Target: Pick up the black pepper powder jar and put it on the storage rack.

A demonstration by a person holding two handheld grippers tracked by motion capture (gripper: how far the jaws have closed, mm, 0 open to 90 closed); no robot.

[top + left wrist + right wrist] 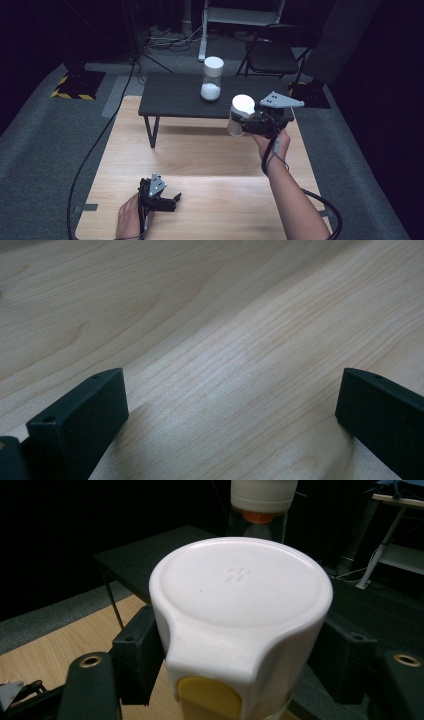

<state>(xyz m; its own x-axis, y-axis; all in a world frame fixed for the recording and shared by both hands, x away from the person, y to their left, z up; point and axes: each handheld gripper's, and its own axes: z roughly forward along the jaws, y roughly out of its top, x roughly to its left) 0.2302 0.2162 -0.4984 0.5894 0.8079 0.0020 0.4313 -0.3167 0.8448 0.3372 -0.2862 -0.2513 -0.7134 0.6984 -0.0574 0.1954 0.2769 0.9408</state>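
My right gripper is shut on a clear jar with a white lid, held in the air above the far right part of the wooden table. In the right gripper view the white lid sits between the two black jaws, with a yellow tab under its front. A second jar with a white lid and white powder inside stands on the low black table; its top rises behind the held lid. My left gripper rests open on the near wood, jaws wide apart over bare wood.
A black folding chair and a white metal frame stand behind the black table. Cables run over the grey floor at left. A yellow-black striped base lies far left.
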